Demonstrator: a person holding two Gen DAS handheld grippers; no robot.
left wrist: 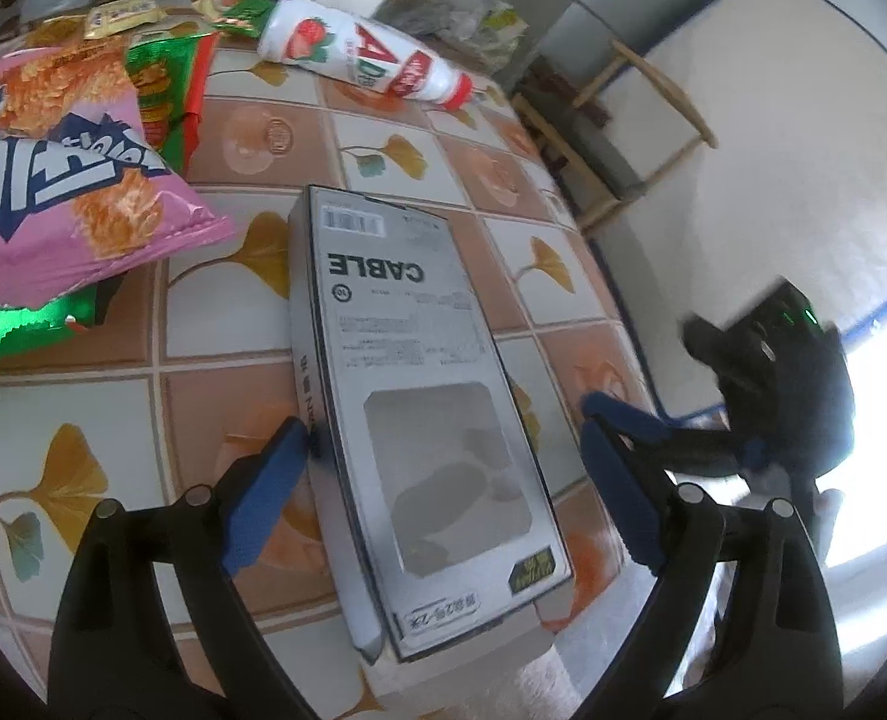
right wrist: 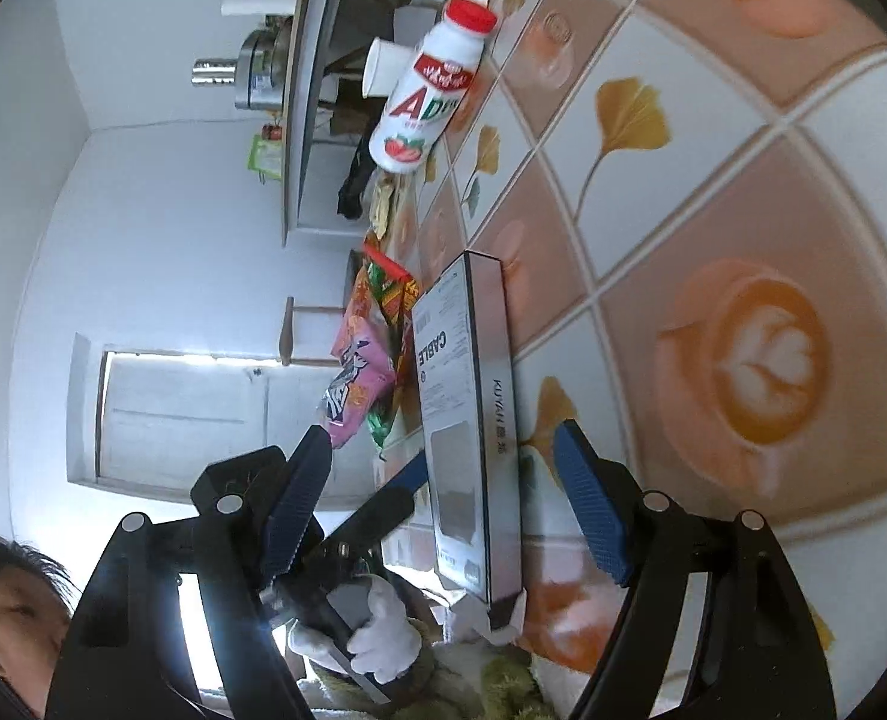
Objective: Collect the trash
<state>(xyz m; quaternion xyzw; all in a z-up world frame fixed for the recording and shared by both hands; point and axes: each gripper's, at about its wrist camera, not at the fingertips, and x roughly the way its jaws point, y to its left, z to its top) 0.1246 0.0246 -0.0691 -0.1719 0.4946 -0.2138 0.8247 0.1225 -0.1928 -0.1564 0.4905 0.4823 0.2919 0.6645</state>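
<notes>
Both grippers (left wrist: 443, 468) (right wrist: 443, 504) straddling box (left wrist: 419, 396), jaws apart, gripping nothing; box overhanging table (left wrist: 71, 420) edge, risking tipping off if nudged.

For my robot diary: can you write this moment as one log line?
left gripper: open, astride box | right gripper: open, astride box | bottle: lying on table

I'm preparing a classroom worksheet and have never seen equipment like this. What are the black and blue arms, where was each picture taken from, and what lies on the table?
No robot here: a person holds two handheld grippers, each carrying a camera looking along its blue-padded fingers. The left gripper and the right gripper are both open, straddling a grey cable box without gripping it. On the tiled table also lie a strawberry drink bottle, a pink snack bag and green wrappers.
</notes>
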